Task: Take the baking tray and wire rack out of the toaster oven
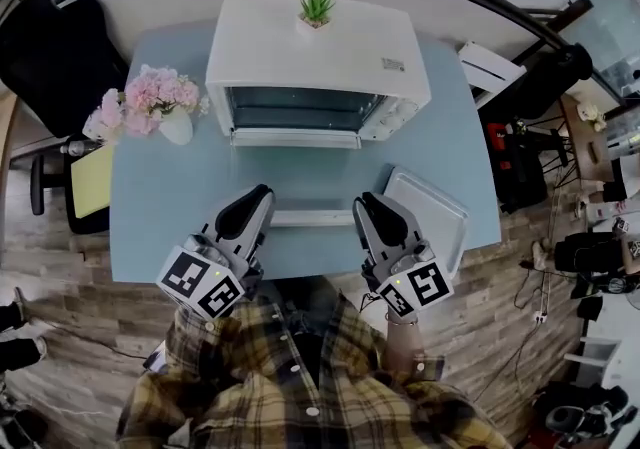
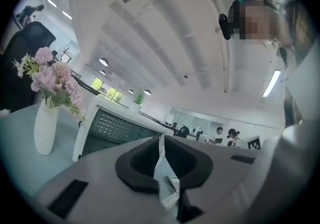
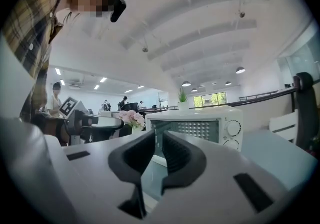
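The white toaster oven point(image 1: 315, 47) stands at the back of the blue table point(image 1: 170, 227), its glass front toward me. A pale baking tray point(image 1: 430, 222) lies flat on the table at the right. A thin pale metal strip point(image 1: 312, 218), seen edge-on, spans between my two grippers near the front edge. My left gripper point(image 1: 262, 199) is shut on its left end; in the left gripper view the sheet point(image 2: 164, 168) stands pinched between the dark pads. My right gripper point(image 1: 365, 205) meets the strip's right end, and the right gripper view point(image 3: 156, 155) shows only a narrow slit between its jaws.
A white vase of pink flowers point(image 1: 155, 97) stands left of the oven, and a small green plant point(image 1: 317, 2) sits on top of it. A black chair point(image 1: 50, 57) is at the far left. Cluttered floor and cables lie to the right of the table.
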Demonstrator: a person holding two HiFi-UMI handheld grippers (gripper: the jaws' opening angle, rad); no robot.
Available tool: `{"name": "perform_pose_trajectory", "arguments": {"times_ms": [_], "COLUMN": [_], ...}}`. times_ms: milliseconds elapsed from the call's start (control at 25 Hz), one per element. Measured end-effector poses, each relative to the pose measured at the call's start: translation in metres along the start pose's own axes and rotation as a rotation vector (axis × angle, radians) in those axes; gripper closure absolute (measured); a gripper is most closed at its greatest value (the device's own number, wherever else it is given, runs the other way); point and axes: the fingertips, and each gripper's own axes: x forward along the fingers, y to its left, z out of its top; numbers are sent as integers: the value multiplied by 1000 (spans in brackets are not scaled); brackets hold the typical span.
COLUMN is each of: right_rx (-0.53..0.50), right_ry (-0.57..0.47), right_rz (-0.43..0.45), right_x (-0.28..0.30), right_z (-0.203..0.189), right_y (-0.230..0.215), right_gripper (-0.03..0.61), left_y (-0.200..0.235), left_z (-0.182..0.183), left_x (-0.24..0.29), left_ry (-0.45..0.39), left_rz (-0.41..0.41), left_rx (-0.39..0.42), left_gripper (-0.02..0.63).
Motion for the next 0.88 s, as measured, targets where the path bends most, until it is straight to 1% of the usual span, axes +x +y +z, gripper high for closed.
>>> {"name": "perform_pose_trajectory", "arguments": {"times_ms": [160, 320, 400, 560, 880], "right_rx": [-22, -27, -23, -8, 2], "right_ry": [11, 36, 43, 46, 64], "right_rz": [4, 10, 15, 6, -16], "right_x": [4, 3, 2, 1, -7], "right_z": [0, -4, -3, -5, -8], "right_y": [0, -9, -15, -31, -56], "right_gripper": [546, 574, 575, 575, 575], "left_y": [5, -3, -6, -9, -9], "left_z": [-1, -2, 0, 1, -5], "left_x": [3, 14, 20, 32, 48], "left_ry": [10, 3, -3, 1, 2], "left_rz": [24, 24, 26, 37, 66], "left_rx": [11, -5, -6, 35, 19], "left_gripper": [624, 626, 624, 624, 624]}}
